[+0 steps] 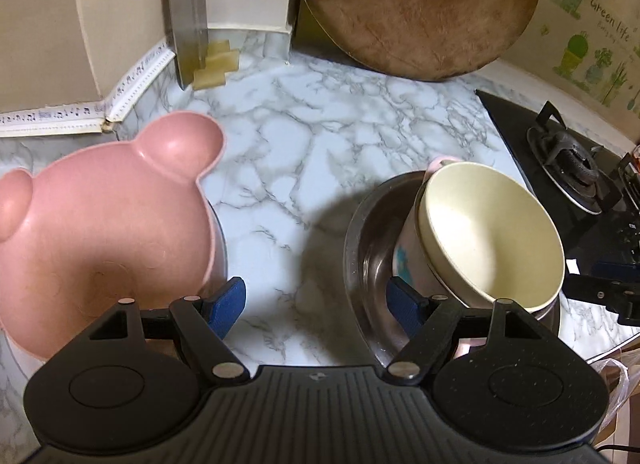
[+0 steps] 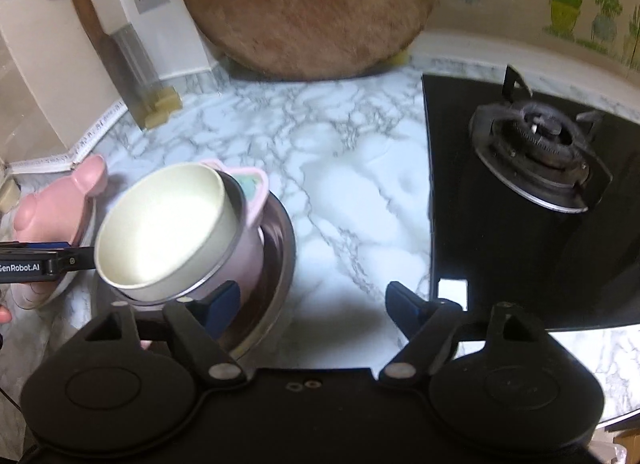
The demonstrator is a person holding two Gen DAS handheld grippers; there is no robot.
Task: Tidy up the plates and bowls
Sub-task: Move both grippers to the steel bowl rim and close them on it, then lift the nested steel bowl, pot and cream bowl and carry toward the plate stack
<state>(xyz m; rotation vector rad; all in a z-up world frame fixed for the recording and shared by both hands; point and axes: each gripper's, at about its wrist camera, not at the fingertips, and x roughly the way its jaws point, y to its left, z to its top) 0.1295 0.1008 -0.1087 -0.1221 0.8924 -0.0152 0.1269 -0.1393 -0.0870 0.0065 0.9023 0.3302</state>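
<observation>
Bowls sit in two clusters on your marble-patterned countertop [image 1: 320, 143]. The cream bowl [image 1: 492, 240] leans tilted inside a pale pink eared bowl [image 2: 248, 232], and both rest in a steel basin [image 1: 368, 256], probably nested there to be gathered as one stack. Well apart to the left lies the pink bear-shaped plate [image 1: 104, 223], which seems to rest on something pale beneath it; I cannot tell what.

Your left gripper [image 1: 316, 300] hangs spread wide over bare counter between the two clusters, gripping nothing. Your right gripper [image 2: 312, 304] is equally wide, empty, its left finger just beside the basin's rim.

Behind, a round wooden chopping board [image 1: 420, 3] leans against the wall, a cleaver [image 2: 116, 51] stands in its holder, and a black gas hob [image 2: 532, 183] fills the right side.
</observation>
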